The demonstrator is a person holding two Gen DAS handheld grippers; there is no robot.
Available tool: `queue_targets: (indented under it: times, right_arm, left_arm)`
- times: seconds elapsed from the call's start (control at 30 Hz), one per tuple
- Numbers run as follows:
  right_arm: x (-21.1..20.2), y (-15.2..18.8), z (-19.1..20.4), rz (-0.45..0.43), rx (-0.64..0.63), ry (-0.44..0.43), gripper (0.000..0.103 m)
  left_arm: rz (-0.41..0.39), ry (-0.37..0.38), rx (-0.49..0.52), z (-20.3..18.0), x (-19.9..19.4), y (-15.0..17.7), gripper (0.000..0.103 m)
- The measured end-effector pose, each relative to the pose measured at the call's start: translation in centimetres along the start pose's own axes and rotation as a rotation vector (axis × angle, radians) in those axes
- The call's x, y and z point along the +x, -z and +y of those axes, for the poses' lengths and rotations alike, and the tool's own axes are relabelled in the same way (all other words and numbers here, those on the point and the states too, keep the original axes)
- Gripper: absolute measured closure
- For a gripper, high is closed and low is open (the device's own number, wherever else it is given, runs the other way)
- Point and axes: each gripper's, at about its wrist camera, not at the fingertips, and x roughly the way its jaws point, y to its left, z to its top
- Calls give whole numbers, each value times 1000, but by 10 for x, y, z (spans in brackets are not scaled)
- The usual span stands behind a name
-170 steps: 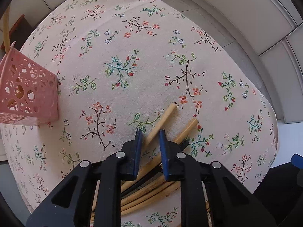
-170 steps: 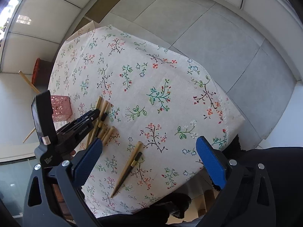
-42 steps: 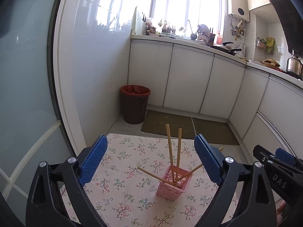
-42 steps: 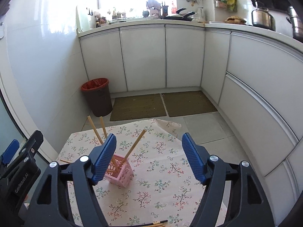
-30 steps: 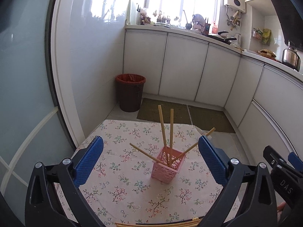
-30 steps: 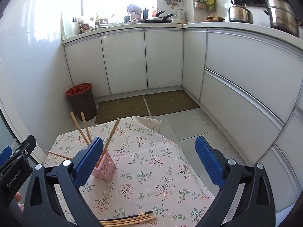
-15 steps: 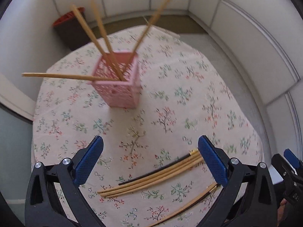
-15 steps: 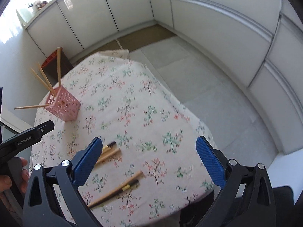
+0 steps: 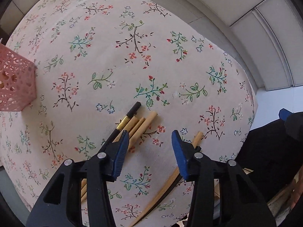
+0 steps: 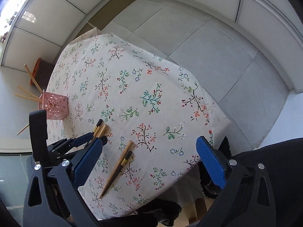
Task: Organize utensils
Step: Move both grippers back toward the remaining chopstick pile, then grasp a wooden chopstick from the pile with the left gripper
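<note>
Floral cloth is covering the desk (image 10: 155,94); a pink holder (image 10: 55,106) is standing at its far left with chopsticks (image 10: 28,94) inside. Right tool (image 10: 149,162) is hanging wide open, empty, above a loose pair (image 10: 118,168). Left tool (image 9: 150,138) is closing, nothing between its pads, beside the chopstick bundle (image 9: 136,121)

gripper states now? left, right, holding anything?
Left gripper: jaws closing, nothing between the pads yet, poised over the bundle of bamboo and black chopsticks on the floral tablecloth.
Right gripper: wide open, empty.
</note>
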Motion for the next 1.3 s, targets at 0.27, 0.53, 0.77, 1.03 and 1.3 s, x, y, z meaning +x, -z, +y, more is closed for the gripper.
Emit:
queue_targets:
  times: [0.27, 0.53, 0.77, 1.03, 1.3]
  right_arm:
    - [9, -1, -5, 40, 3, 15, 7]
    - [16, -3, -11, 76, 36, 15, 7]
    - [32, -1, -11, 130, 54, 30, 7]
    - [73, 10, 15, 188, 48, 53, 18]
    - [102, 15, 57, 173, -29, 91, 31]
  left_arm:
    - [13, 5, 35, -2, 7, -1, 70]
    - [47, -90, 138, -20, 20, 5, 80]
    - [8, -216, 260, -52, 34, 21, 83]
    - [-85, -231, 186, -42, 14, 55, 97]
    - [-277, -215, 31, 1, -64, 100, 97]
